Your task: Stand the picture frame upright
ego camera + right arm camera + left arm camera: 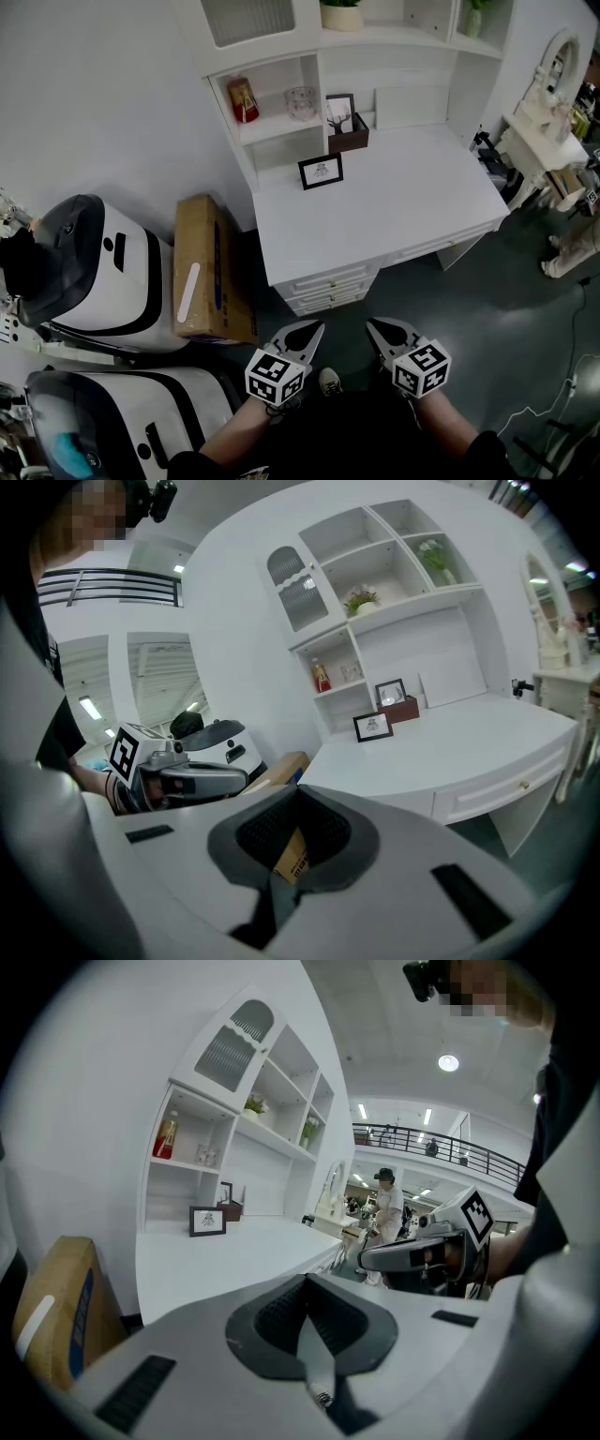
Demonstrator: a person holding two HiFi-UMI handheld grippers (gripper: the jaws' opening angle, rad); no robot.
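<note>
**Both claws closed and empty, well short of the desk**

The left gripper (305,336) and right gripper (382,334) hang close to the person's body, side by side; each has its jaws pressed together on nothing; the brown seen past the right jaws is only the cardboard box (202,267) on the floor.

The picture frame (321,172) is on the white desk (403,206), near its back left by the shelves, well apart from both claws; it looks to be standing already, tilted slightly back.

If it needs setting straighter, I would step in first, part one claw's jaws before reaching, and pinch the top edge lightly; keep clear of the second frame (339,110) and the brown holder (349,134) behind it.
</note>
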